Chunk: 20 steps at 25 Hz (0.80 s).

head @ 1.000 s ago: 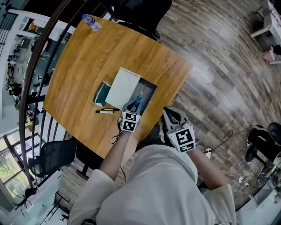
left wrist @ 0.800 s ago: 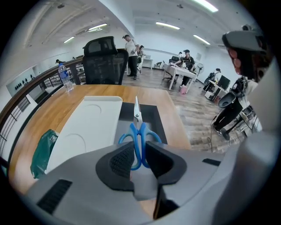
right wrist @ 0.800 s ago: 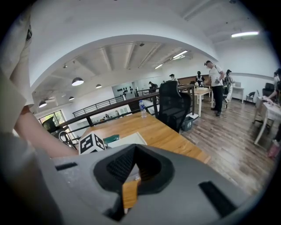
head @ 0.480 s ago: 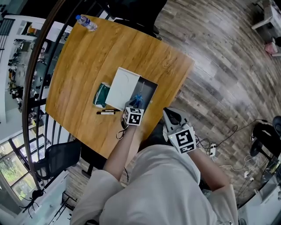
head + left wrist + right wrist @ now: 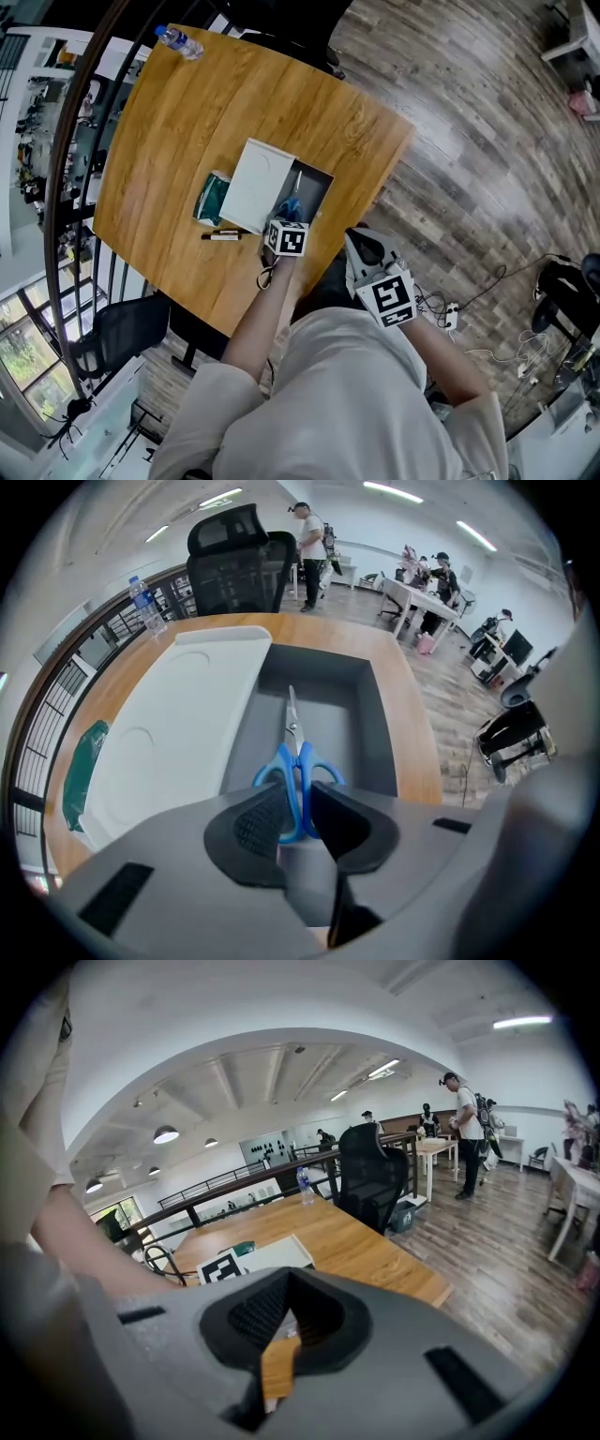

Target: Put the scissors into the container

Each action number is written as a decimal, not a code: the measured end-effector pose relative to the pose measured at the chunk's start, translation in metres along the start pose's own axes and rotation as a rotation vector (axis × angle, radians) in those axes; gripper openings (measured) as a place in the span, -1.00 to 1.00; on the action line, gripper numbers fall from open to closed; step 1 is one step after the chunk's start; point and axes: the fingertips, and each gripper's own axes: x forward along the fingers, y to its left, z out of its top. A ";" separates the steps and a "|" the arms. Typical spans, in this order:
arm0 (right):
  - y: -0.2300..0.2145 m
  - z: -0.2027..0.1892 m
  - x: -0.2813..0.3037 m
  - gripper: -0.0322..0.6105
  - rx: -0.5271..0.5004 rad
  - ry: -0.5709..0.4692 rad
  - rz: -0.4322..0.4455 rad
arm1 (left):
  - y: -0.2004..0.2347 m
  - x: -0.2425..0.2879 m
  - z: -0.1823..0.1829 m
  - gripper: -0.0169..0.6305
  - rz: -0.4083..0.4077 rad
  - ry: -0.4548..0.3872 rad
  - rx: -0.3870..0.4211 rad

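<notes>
Blue-handled scissors hang blade-first inside the open grey container on the wooden table. My left gripper points steeply down and is shut on their handles. In the head view the scissors show as a blue spot in the container, just beyond the left gripper. My right gripper hangs off the table's near edge, away from the container. In its own view the right gripper has its jaws a narrow slit apart with nothing between them.
The container's white lid lies against its left side. A green packet and a marker pen lie left of the lid. A water bottle stands at the far corner and a black office chair beyond it.
The left gripper has sunk toward the container and tipped more steeply down, carrying the scissors into it. The right gripper has stayed where it was.
</notes>
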 end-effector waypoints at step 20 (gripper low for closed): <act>-0.003 -0.006 -0.007 -0.89 -0.028 -0.003 0.035 | 0.003 0.001 -0.008 -0.59 0.040 0.032 -0.033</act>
